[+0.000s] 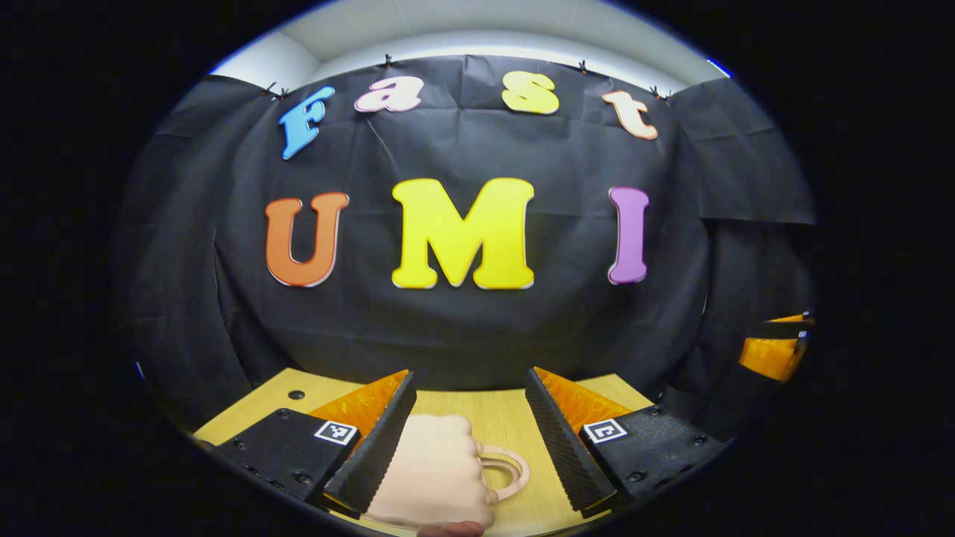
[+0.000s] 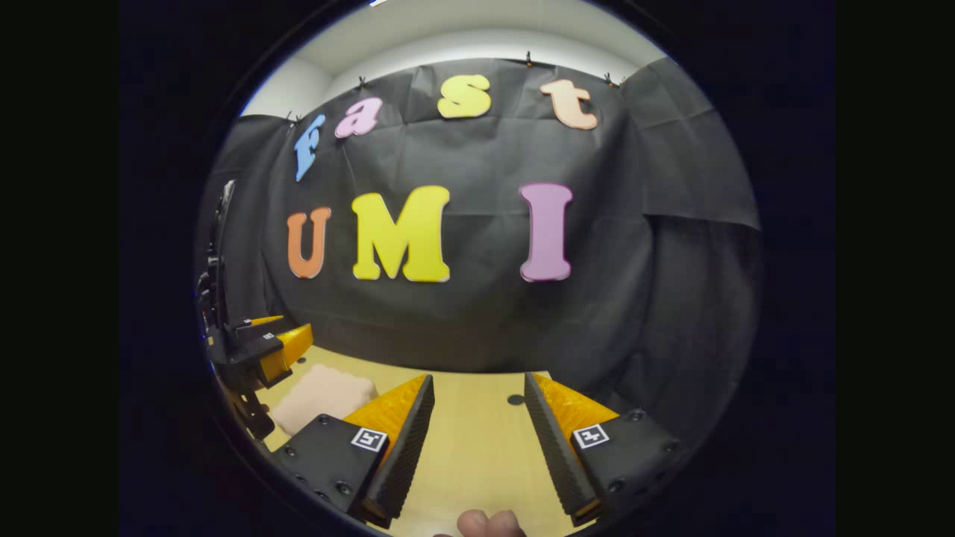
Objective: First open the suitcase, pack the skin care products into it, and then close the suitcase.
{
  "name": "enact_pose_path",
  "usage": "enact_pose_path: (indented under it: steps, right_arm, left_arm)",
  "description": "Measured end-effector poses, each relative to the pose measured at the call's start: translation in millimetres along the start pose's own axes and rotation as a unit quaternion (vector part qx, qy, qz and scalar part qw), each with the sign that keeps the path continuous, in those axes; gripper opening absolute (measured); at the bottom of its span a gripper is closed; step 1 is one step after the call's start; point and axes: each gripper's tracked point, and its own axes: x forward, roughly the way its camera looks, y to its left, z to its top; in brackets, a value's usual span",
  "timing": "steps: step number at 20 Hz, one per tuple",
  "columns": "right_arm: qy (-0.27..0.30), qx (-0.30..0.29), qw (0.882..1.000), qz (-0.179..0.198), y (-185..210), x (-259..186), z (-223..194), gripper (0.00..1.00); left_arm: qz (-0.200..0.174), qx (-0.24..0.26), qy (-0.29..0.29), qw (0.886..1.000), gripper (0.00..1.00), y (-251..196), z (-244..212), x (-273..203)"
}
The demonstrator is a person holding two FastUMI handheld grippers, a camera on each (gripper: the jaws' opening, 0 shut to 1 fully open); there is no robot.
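Your wooden table [image 1: 515,414] ran to the black cloth wall [image 1: 462,321] at the far side, with a pale wall above it. One small pink suitcase [image 1: 433,470] lay on the table, close to you, between the fingers of your left gripper [image 1: 470,440] and nearer the left finger; its handle [image 1: 511,470] pointed right. Both fingers stood apart, and I couldn't tell whether the left finger touched the case. Your right gripper [image 2: 477,440] was spread wide over bare wood, the suitcase [image 2: 324,399] well to its left.
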Motion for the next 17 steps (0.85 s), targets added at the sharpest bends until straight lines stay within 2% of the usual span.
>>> enact_pose_path:
  steps: [2, 4, 8, 11, 17]
  right_arm:
    - [-0.02, 0.009, 1.0, 0.014, 28, 8, 19, 0.7]
    - [-0.049, 0.008, 0.999, 0.022, 53, 10, 42, 0.7]
    - [-0.119, -0.013, 0.993, 0.008, 95, -8, 75, 0.72]
    - [-0.113, -0.004, 0.993, 0.014, 110, -9, 71, 0.72]
    - [-0.106, -0.006, 0.994, 0.013, 113, -11, 66, 0.72]
  left_arm:
    - [0.018, -0.008, -0.03, 0.999, 0.94, 21, 30, -10]
    - [0.032, -0.024, -0.033, 0.999, 0.94, 42, 48, -23]
    - [0.061, -0.017, -0.033, 0.997, 0.94, 70, 59, -42]
    - [0.057, -0.025, -0.029, 0.998, 0.94, 73, 59, -51]
    - [0.041, -0.021, -0.026, 0.999, 0.94, 67, 56, -59]
